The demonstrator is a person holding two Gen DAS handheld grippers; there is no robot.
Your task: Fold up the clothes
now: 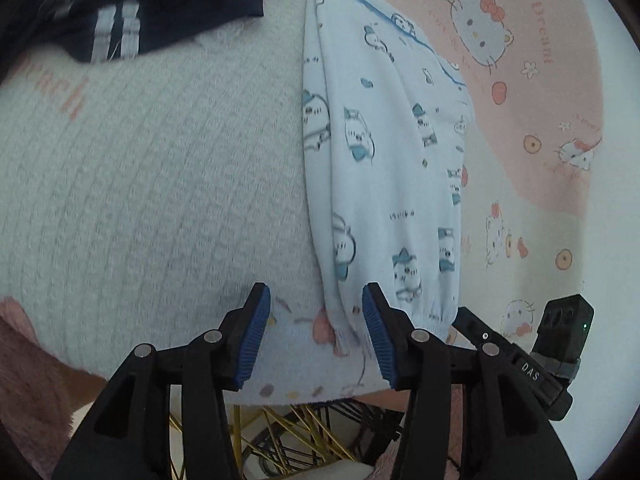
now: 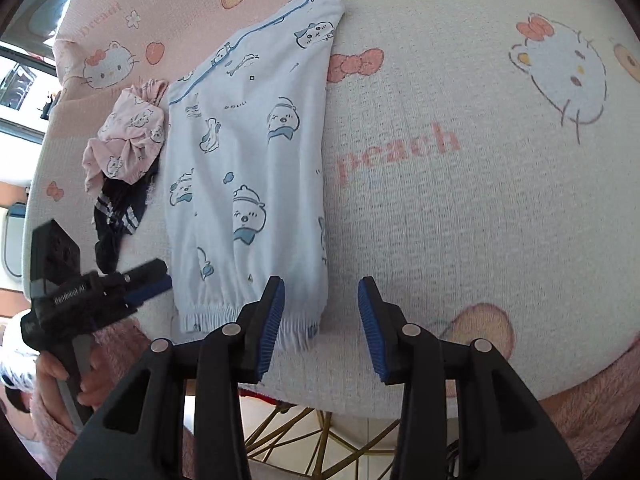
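Light-blue printed trousers [image 2: 248, 168] lie flat, folded lengthwise leg on leg, on a cartoon-print blanket [image 2: 440, 208] that covers the work surface. In the right wrist view the trousers run from the elastic cuffs [image 2: 248, 322] at 6 o'clock up to the waist at 12 o'clock; a blue piped seam [image 2: 240, 46] crosses the upper part on a slant.

The right gripper [image 2: 321, 328] hovers at the near blanket edge with its jaws spread wide and nothing between them. Its left blue pad [image 2: 272, 328] overlaps the cuffs in the picture; whether it touches cannot be told. Its right pad [image 2: 370, 332] stands over bare blanket.

The left gripper [image 1: 316, 336] likewise has its jaws parted and empty. In the left wrist view the cuff end [image 1: 420, 312] of the trousers [image 1: 384, 152] lies at about 1 o'clock from it, with the right pad [image 1: 378, 340] over the cuff's edge. The same gripper shows in the right wrist view at 9 o'clock [image 2: 154, 286], just beside the cuffs, held by a hand [image 2: 68, 380] in a pink fleecy sleeve [image 2: 48, 432].

A crumpled pink garment [image 2: 126, 136] and a dark striped garment [image 2: 116, 216] lie bunched at 10 o'clock, just beside the trousers' far-left edge. Gold wire legs [image 2: 304, 436] show below the blanket edge.
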